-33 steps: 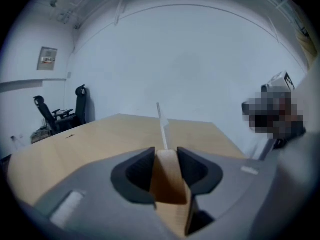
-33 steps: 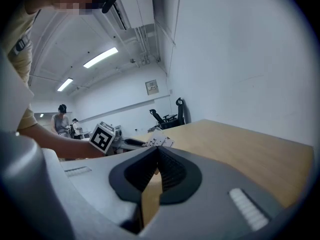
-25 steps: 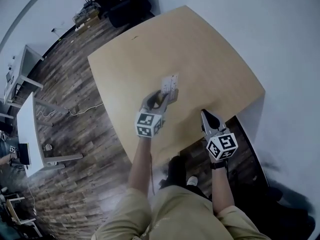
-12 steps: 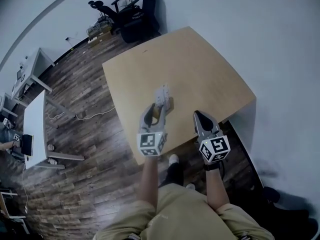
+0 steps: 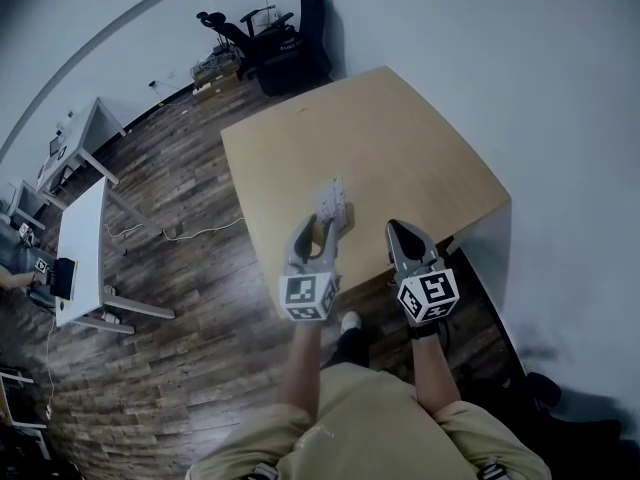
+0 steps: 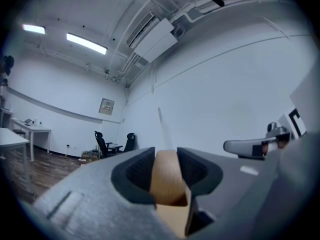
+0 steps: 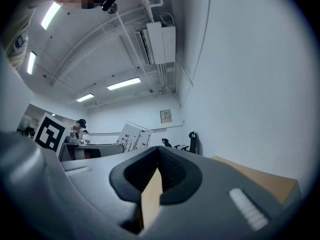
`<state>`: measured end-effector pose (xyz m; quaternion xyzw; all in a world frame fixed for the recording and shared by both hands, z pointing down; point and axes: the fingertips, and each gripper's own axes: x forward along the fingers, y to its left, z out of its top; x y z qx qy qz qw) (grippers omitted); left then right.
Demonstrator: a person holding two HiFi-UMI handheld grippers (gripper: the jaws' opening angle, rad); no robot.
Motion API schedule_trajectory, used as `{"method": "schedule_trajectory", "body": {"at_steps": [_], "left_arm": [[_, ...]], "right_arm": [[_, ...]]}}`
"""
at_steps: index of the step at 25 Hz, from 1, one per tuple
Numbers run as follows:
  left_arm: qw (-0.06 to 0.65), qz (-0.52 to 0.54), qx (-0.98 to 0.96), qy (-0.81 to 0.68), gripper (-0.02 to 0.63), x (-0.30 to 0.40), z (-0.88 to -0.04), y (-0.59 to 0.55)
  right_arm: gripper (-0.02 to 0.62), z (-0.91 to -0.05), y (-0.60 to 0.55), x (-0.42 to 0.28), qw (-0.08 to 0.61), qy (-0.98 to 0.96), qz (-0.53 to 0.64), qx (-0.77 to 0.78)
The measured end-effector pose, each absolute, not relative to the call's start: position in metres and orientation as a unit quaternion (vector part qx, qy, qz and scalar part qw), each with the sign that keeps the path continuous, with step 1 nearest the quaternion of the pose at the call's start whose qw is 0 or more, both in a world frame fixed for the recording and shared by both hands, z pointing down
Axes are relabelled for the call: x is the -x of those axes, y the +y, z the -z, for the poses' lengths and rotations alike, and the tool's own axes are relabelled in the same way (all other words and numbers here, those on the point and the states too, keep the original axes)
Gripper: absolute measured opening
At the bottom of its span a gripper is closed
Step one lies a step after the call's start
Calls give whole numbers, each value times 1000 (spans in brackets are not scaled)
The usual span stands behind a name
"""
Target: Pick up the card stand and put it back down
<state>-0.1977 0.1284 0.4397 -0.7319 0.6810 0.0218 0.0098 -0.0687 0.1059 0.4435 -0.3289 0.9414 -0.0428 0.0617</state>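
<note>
Over the near edge of the table (image 5: 400, 138), the head view shows both forearms reaching forward side by side, with the grippers pointing away from the body. The left gripper (image 5: 320, 230) is clamped on the stand (image 5: 334, 206), which rises just past its fingertips. The right gripper (image 5: 398, 232) lies near it but apart, drawn to a point and carrying nothing. The table is bare tan wood set against a white wall (image 5: 520, 48). A dark plank floor (image 5: 170, 268) runs off to the left, with white desks (image 5: 85, 238) and black chairs (image 5: 270, 38) well away. In the left gripper view the jaws stand partly closed, pads pressing the stand's wooden base (image 6: 167, 181) from both sides. The card (image 6: 162, 126) shows edge-on as a thin pale line against the wall, so the stand is held up off the table. The right gripper appears at the right edge of this view, the chairs and a desk far left, and strip lights (image 6: 85, 43) overhead. In the right gripper view the jaws meet at their tips with nothing between them; a tan sliver shows through the gap behind. The left gripper's marker cube (image 7: 50, 131) sits at the left, with the card tilted beyond it. The table edge is at lower right, and a person (image 7: 80, 126) stands far off.
</note>
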Motion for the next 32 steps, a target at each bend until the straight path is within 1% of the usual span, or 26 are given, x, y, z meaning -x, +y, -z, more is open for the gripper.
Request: {"method": "schedule_trajectory", "body": {"at_steps": [9,15,22,26,32], "left_arm": [[13,-24,759,651,138,146,-437,124],[-14,-27,784,620,138,111,-459,84],[-35,-25,819,572,138,85,-480,-3],[-50,-26,843,536,138,75,-487,-60],[-75,-17,866,493,138,51,-504,-129]], "right_arm": [[5,-436,110,20,70,931,34,356],[5,-450,92,-12,60,920,40,384],[5,-463,20,-29,37,903,34,426],[5,-472,-30,-44,9,869,18,494],[5,-488,-91,-66,6,836,45,547]]}}
